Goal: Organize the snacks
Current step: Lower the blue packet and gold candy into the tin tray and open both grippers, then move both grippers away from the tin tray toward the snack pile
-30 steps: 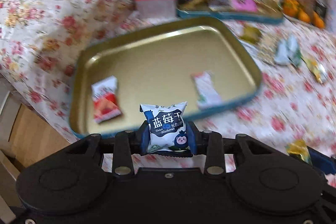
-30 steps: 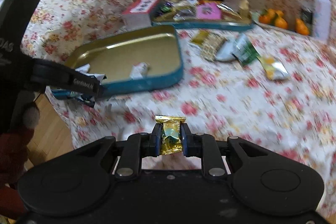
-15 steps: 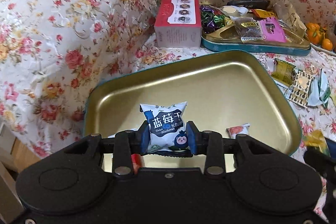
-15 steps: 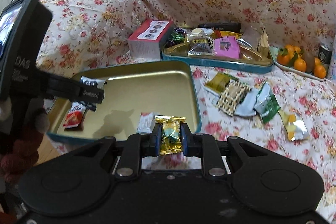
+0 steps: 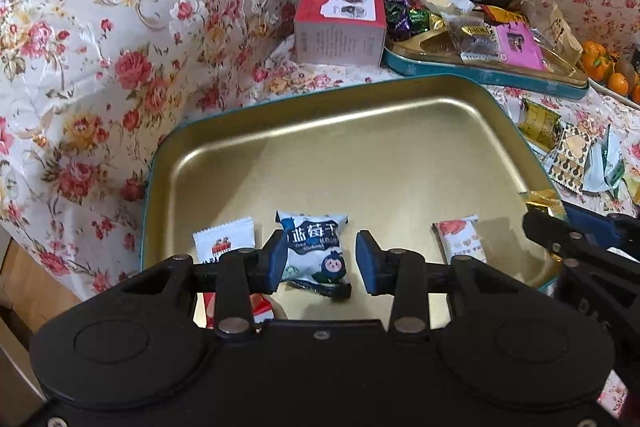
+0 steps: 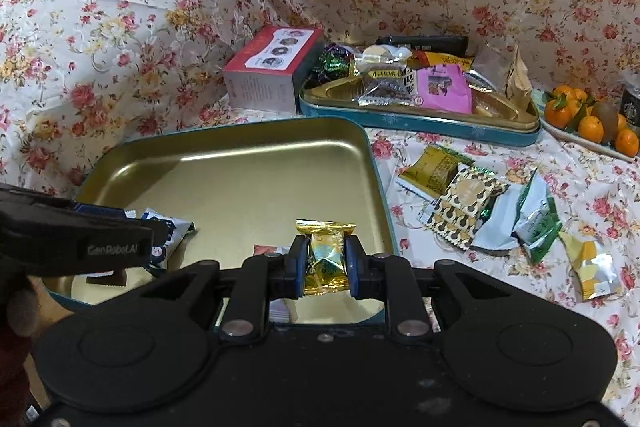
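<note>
Gold tray (image 5: 360,131): far half bare, open to a gripper from above. Near half crowded by blueberry packet (image 5: 314,251), red-white packet (image 5: 224,239), another packet (image 5: 460,239). Red box (image 5: 340,19) and filled tin (image 5: 480,67) block beyond the far rim. Loose wrappers (image 6: 480,207) clutter the cloth at right, possibly overlapping.

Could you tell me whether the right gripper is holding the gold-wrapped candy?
Yes, the right gripper has both blue pads pressed against the gold-wrapped candy, above the gold tray.

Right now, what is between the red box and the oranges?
In both views, the far tin heaped with snacks lies between the red box and the oranges.
</note>
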{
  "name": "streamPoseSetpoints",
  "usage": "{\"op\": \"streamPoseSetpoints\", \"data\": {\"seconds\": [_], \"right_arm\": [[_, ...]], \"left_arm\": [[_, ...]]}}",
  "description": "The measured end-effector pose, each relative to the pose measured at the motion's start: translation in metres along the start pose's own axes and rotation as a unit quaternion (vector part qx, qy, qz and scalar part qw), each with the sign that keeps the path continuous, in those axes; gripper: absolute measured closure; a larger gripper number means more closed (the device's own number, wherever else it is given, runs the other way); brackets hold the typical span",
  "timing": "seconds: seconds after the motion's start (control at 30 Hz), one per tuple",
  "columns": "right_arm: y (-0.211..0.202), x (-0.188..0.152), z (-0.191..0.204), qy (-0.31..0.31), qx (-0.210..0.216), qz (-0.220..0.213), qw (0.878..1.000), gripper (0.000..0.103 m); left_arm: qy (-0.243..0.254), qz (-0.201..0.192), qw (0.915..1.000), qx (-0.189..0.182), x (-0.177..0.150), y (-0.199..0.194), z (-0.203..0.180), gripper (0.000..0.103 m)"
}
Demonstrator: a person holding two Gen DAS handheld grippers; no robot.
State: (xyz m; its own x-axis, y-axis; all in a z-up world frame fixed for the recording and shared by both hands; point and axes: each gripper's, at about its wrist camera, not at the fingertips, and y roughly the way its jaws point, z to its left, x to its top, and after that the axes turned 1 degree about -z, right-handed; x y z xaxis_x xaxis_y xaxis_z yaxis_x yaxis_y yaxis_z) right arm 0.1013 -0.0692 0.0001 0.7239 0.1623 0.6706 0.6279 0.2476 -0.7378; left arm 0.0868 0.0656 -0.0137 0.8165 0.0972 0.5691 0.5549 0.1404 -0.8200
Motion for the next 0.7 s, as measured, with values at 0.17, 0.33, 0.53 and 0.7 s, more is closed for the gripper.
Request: {"op": "streamPoseSetpoints", "data": {"seconds": [0.17, 0.33, 0.53, 0.7], "right_arm": [[0.0, -0.003, -0.001, 0.009, -0.002, 0.0, 1.0, 0.08], [-0.012, -0.008, -0.006, 0.017, -0.005, -0.007, 1.0, 0.08], [-0.029, -0.022, -0.017, 0.029, -0.009, -0.003, 1.0, 0.08], [-0.046, -0.035, -0.027, 0.039, -0.01, -0.004, 0.999, 0.079]], "left_arm": [[0.009, -0.006, 0.9999, 0.005, -0.002, -0.004, -0.006, 0.056], [0.026, -0.007, 0.9996, 0.009, -0.005, -0.008, -0.015, 0.056], [0.047, -0.022, 0.9986, 0.014, -0.011, -0.019, -0.03, 0.056], [0.045, -0.028, 0.9984, 0.017, -0.022, -0.032, -0.041, 0.056]]}}
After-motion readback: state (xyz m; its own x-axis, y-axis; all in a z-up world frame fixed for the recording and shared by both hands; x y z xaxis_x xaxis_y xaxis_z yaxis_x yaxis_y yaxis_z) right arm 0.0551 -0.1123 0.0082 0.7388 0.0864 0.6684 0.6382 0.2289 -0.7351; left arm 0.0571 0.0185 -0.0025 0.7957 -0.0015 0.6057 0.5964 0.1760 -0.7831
